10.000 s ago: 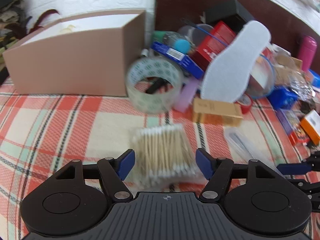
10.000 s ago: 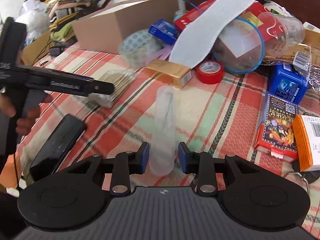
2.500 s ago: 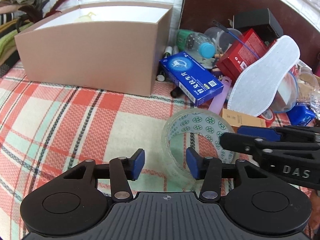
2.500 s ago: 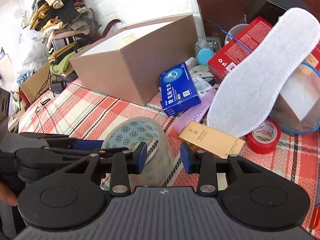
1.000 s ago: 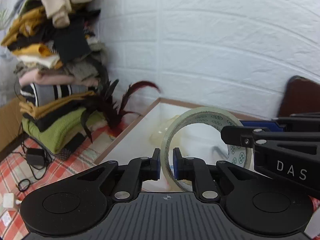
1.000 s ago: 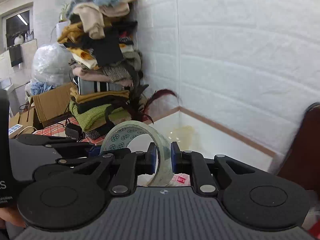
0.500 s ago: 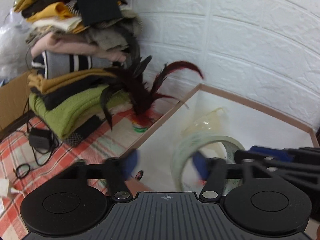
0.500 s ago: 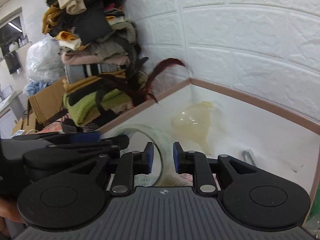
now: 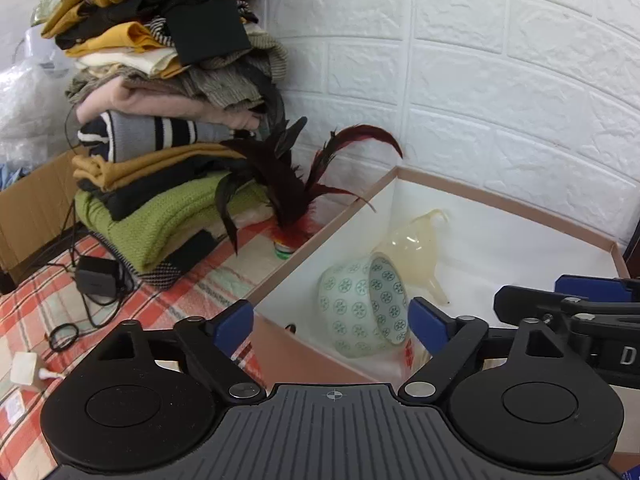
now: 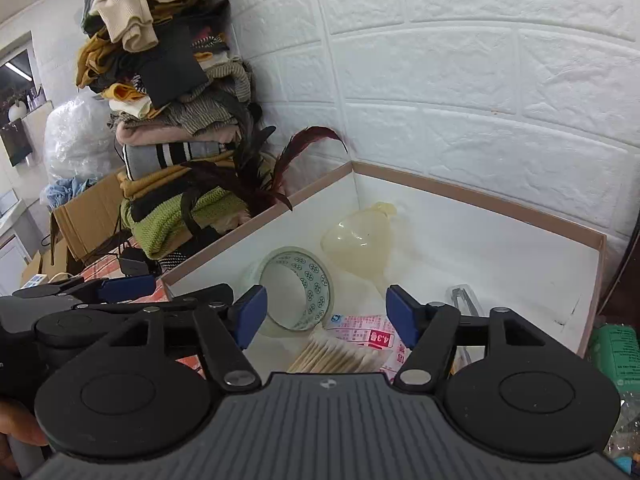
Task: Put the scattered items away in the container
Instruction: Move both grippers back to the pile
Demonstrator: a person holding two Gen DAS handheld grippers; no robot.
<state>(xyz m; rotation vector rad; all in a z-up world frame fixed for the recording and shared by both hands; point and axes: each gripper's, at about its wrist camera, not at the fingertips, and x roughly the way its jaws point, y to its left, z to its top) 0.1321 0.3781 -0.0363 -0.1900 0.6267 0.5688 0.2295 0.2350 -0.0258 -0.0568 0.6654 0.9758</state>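
The clear tape roll (image 9: pixel 362 310) with green flower print lies inside the cardboard box (image 9: pixel 320 224), near its left wall; it also shows in the right wrist view (image 10: pixel 298 290). My left gripper (image 9: pixel 332 322) is open and empty above the box's near edge. My right gripper (image 10: pixel 322 314) is open and empty just above the box (image 10: pixel 480 200). In the box also lie a yellowish funnel (image 10: pixel 360 244), a bundle of cotton swabs (image 10: pixel 336 354), a pink packet (image 10: pixel 368 334) and a clear case (image 10: pixel 464 300).
A white brick wall (image 9: pixel 480 80) stands right behind the box. A stack of folded clothes (image 9: pixel 168 120) and dark red feathers (image 9: pixel 288 184) stand left of it. A charger and cables (image 9: pixel 96 276) lie on the plaid cloth.
Both grippers carried the tape roll over the box, opened and let it go. The roll has dropped and now rests inside the box.
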